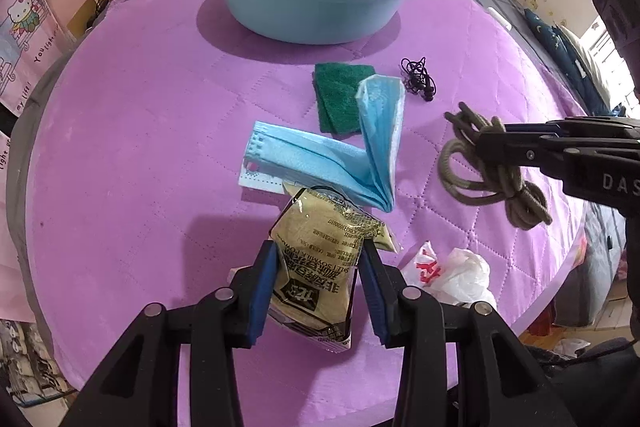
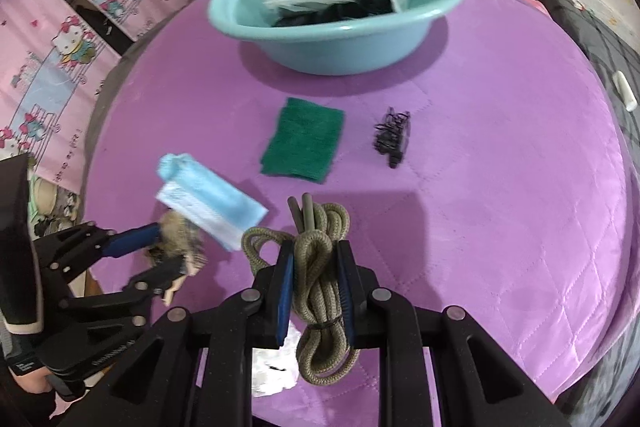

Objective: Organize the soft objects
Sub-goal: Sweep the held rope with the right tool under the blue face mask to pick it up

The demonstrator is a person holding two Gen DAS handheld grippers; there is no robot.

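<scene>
Blurred in your right view, the crinkled yellow-green foil sachet (image 1: 316, 263) sits clamped in your left gripper (image 1: 316, 259); your right gripper (image 2: 316, 275) pinches the olive braided cord bundle (image 2: 320, 267).

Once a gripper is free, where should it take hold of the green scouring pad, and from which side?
The green scouring pad lies flat on the purple cover, so probably come straight down over its near edge, jaws across a corner to pinch it up. That edge faces open cover. The far side is close to the basin, and the earphones lie to its right.

olive cord bundle (image 2: 318, 263) between right tongs (image 2: 316, 259)
</scene>
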